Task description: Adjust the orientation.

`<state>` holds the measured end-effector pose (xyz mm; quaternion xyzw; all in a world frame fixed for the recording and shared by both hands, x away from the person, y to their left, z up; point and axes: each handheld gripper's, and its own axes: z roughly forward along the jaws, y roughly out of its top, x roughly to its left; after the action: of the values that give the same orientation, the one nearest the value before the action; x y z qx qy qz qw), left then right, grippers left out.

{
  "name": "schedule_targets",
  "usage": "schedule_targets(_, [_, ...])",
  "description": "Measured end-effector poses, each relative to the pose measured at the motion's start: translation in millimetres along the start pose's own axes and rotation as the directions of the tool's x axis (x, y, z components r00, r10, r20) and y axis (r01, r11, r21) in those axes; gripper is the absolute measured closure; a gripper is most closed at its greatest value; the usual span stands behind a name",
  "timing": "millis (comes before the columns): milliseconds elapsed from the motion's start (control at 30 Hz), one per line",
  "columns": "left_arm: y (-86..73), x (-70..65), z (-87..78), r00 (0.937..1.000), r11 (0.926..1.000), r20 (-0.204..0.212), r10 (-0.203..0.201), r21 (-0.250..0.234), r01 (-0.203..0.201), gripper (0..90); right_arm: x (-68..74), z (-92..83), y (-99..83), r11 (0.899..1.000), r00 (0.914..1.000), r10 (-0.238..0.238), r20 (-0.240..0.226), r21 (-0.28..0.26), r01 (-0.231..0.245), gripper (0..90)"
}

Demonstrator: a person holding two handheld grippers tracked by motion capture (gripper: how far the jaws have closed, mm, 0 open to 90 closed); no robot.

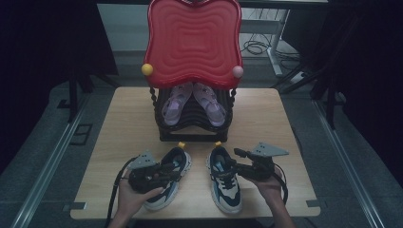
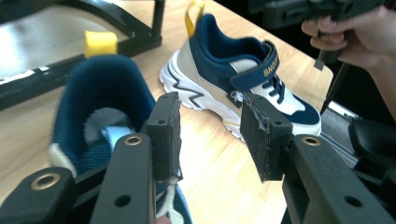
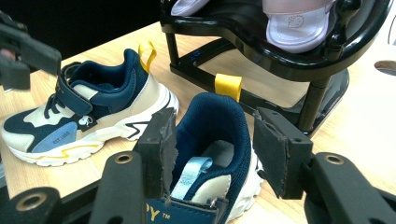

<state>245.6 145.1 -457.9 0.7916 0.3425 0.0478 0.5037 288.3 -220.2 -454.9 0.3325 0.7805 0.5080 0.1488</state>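
two sneakers (image 1: 195, 178) by the black rack (image 1: 194, 124) – both grippers' (image 1: 157, 173) jaws open, holding nothing.

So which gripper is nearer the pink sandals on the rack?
Right, narrowly. The right gripper sits just below the sandals; the left gripper sits lower, over the left sneaker.

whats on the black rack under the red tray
A pair of pale purple sandals lies on the black rack's shelf, toes toward the sneakers. The red tray covers their heel ends and whatever lies farther back.
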Motion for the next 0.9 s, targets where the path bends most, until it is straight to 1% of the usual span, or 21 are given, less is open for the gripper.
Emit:
schedule_targets(100, [-1.8, -3.7, 6.5, 0.9999, 0.9997, 0.008, 0.009, 0.021, -0.009, 58.9, -0.8, -1.1, -0.2, 1.0, 1.0, 0.0, 0.003, -0.005, 0.0, 49.8])
schedule_targets(167, [-2.9, -6.1, 9.8, 0.9998, 0.9992, 0.01, 0.02, 0.036, -0.02, 61.0, -2.0, -2.2, -0.5, 1.0, 1.0, 0.004, 0.005, -0.007, -0.004, 49.7])
schedule_targets(233, [-4.2, -7.7, 12.8, 0.9993, 0.9974, 0.009, 0.037, 0.062, -0.037, 65.3, -3.7, -2.3, -1.2, 1.0, 0.9999, 0.012, 0.01, -0.01, -0.011, 49.7])
schedule_targets(333, [-6.8, -8.8, 17.1, 0.999, 0.9945, 0.003, 0.045, 0.094, -0.045, 72.8, -6.2, -1.7, -2.5, 1.0, 0.9997, 0.021, 0.015, -0.008, -0.021, 49.5])
schedule_targets(367, [-8.6, -8.5, 20.1, 0.999, 0.993, 0.002, 0.044, 0.11, -0.044, 76.8, -6.8, -1.3, -3.3, 1.0, 0.9996, 0.021, 0.018, -0.005, -0.021, 49.5])
schedule_targets(400, [-8.6, -8.5, 20.1, 0.999, 0.993, 0.002, 0.044, 0.11, -0.044, 78.5, -6.8, -1.3, -3.3, 1.0, 0.9996, 0.021, 0.018, -0.005, -0.021, 49.5])
schedule_targets(433, [-10.2, -8.0, 22.6, 0.9991, 0.9914, -0.005, 0.043, 0.124, -0.042, 80.0, -6.9, -1.1, -3.5, 1.0, 0.9995, 0.024, 0.018, -0.003, -0.024, 49.5])
schedule_targets(533, [-11.7, -7.7, 25.0, 0.9989, 0.9897, -0.016, 0.045, 0.136, -0.042, 83.5, -7.0, -1.0, -3.8, 1.0, 0.9995, 0.025, 0.018, -0.003, -0.025, 49.5])
schedule_targets(600, [-13.3, -7.6, 27.0, 0.9987, 0.9882, -0.024, 0.045, 0.148, -0.041, 85.1, -7.1, -0.4, -4.6, 1.0, 0.9995, 0.025, 0.019, 0.0, -0.025, 49.4])
schedule_targets(633, [-15.6, -7.6, 28.9, 0.9986, 0.9857, -0.028, 0.045, 0.164, -0.04, 85.5, -7.0, -0.1, -5.0, 1.0, 0.9995, 0.025, 0.019, 0.001, -0.025, 49.4])
schedule_targets(700, [-17.1, -7.9, 29.2, 0.9985, 0.9844, -0.031, 0.046, 0.172, -0.04, 86.0, -6.8, 0.2, -5.3, 1.0, 0.9995, 0.027, 0.019, 0.004, -0.027, 49.4])
schedule_targets(767, [-22.9, -8.5, 28.2, 0.9988, 0.9822, -0.037, 0.033, 0.186, -0.025, 86.9, -7.7, 1.3, -5.9, 1.0, 0.9994, 0.03, 0.02, 0.007, -0.03, 49.3])
schedule_targets(800, [-22.9, -8.5, 28.2, 0.9988, 0.9822, -0.037, 0.033, 0.186, -0.025, 87.2, -7.9, 1.7, -6.0, 0.999, 0.9993, 0.032, 0.019, 0.007, -0.032, 49.3])
schedule_targets(900, [-29.7, -10.0, 26.3, 0.9987, 0.9805, -0.044, 0.024, 0.196, -0.015, 87.8, -8.0, 2.4, -6.3, 0.999, 0.9994, 0.03, 0.019, 0.01, -0.03, 49.2])
